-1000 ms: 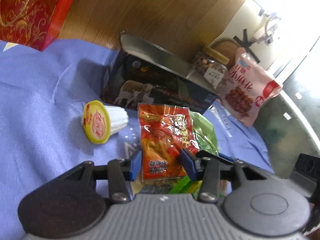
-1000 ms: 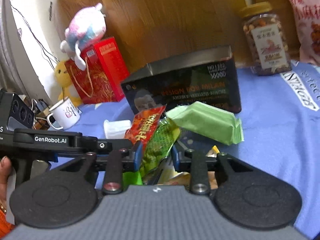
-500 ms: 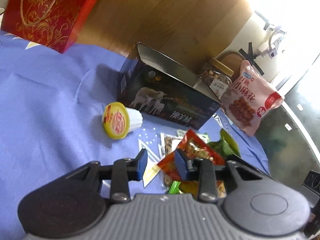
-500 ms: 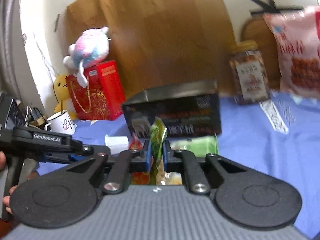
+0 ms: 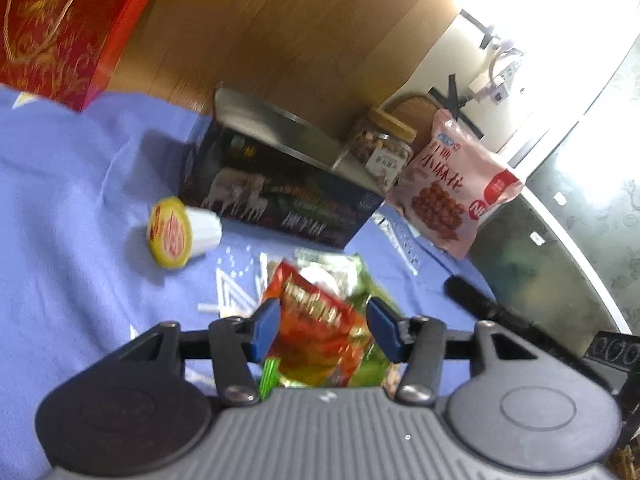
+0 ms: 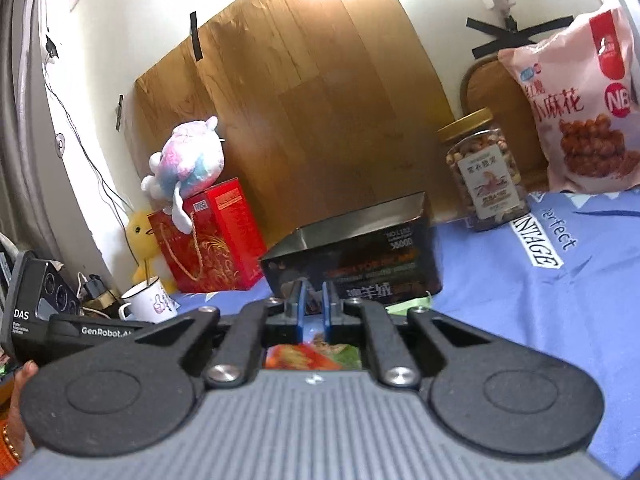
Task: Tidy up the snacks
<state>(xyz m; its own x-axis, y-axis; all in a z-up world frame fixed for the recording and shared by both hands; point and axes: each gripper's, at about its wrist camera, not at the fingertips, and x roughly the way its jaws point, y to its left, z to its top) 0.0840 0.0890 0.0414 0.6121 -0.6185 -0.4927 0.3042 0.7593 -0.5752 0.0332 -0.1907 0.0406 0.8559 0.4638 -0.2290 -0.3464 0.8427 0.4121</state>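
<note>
1. A table covered by a blue cloth (image 5: 72, 184) was seen, with an open dark box (image 5: 280, 196) standing at its back; the box was judged to be the likely container for the snacks.
2. A pink snack bag (image 5: 452, 196) and a nut jar (image 5: 380, 152) stood just beside the box.
3. A white jelly cup (image 5: 184, 232) lay tipped on its side near the box's front.
4. A loose pile of packets, topped by a red snack packet (image 5: 316, 332), lay under the left gripper (image 5: 322, 330), whose jaws were spread on either side of it, not clamped.
5. The right gripper (image 6: 313, 306) was nearly pressed together with nothing visibly pinched, pointing at the box.
6. The picking-up step was judged in hand; closing on the red packet and carrying it to the box would be called for.
</note>
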